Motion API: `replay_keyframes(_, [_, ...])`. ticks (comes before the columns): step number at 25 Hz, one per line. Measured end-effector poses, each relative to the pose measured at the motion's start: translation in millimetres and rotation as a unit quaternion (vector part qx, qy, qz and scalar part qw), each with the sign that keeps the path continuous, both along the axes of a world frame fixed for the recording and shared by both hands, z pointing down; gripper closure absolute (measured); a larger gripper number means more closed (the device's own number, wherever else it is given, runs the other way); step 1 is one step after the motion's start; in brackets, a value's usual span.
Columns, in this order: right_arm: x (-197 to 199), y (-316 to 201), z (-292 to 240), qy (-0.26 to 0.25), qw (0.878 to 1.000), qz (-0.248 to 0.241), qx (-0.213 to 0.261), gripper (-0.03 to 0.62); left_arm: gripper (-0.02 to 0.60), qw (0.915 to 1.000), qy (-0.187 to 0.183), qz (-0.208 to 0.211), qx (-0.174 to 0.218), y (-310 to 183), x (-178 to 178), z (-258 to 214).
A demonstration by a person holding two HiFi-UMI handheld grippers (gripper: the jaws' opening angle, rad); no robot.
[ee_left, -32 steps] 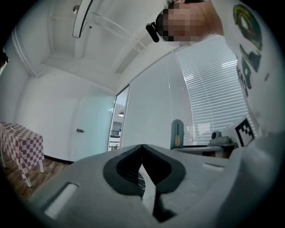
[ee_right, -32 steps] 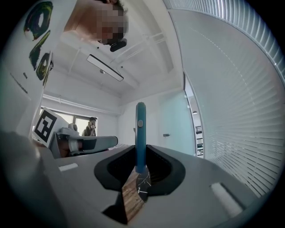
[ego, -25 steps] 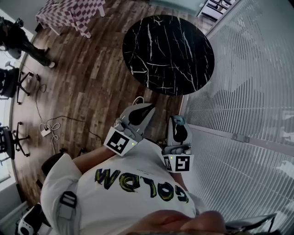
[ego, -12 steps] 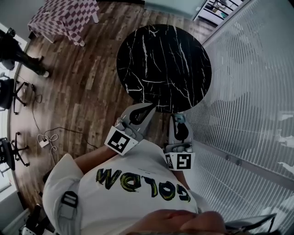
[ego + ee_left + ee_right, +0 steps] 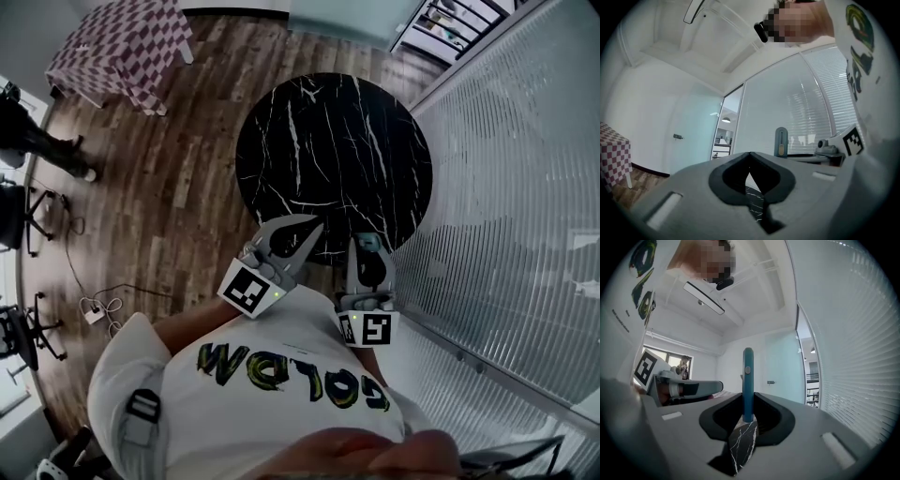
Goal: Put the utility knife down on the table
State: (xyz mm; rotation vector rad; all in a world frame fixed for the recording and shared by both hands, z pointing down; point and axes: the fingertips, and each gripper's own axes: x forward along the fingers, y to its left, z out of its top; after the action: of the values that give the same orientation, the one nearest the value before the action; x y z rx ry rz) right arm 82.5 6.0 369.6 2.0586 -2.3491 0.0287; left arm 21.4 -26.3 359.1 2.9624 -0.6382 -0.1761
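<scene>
In the right gripper view, a teal utility knife [image 5: 748, 380] stands upright between the jaws of my right gripper [image 5: 748, 417], which is shut on its lower end. In the head view the same knife [image 5: 368, 244] and right gripper [image 5: 367, 255] hover at the near edge of the round black marble table [image 5: 328, 150]. Just to their left, my left gripper [image 5: 307, 227] also reaches that edge. Its jaws meet at the tips with nothing between them [image 5: 749, 155]. From the left gripper view the knife [image 5: 781, 142] shows off to the right.
A table with a checked cloth [image 5: 122, 47] stands at the far left on the wooden floor. A glass wall with blinds [image 5: 506, 187] runs close along the right. Office chairs [image 5: 19, 202], a floor cable [image 5: 94, 314] and a standing person [image 5: 28, 141] are at the left.
The marble table has come closer in the head view. Both grippers, earlier over the floor short of it, now reach its near edge. The knife stays held.
</scene>
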Motion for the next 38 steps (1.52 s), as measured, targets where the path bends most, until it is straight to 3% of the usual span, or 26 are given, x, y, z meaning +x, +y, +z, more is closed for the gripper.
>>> replay_keyframes(10, [-3, -43, 17, -0.005, 1.0, -0.002, -0.016, 0.522, 0.581, 0.9999, -0.01, -0.001, -0.011, -48, -2, 14])
replay_keyframes(29, [63, -39, 20, 0.01, 0.999, -0.029, -0.02, 0.522, 0.581, 0.9995, -0.02, -0.015, -0.018, -44, 67, 19])
replay_keyframes(38, [75, -42, 29, 0.005, 0.999, -0.044, -0.028, 0.522, 0.581, 0.9985, -0.046, -0.024, -0.019, -44, 78, 29])
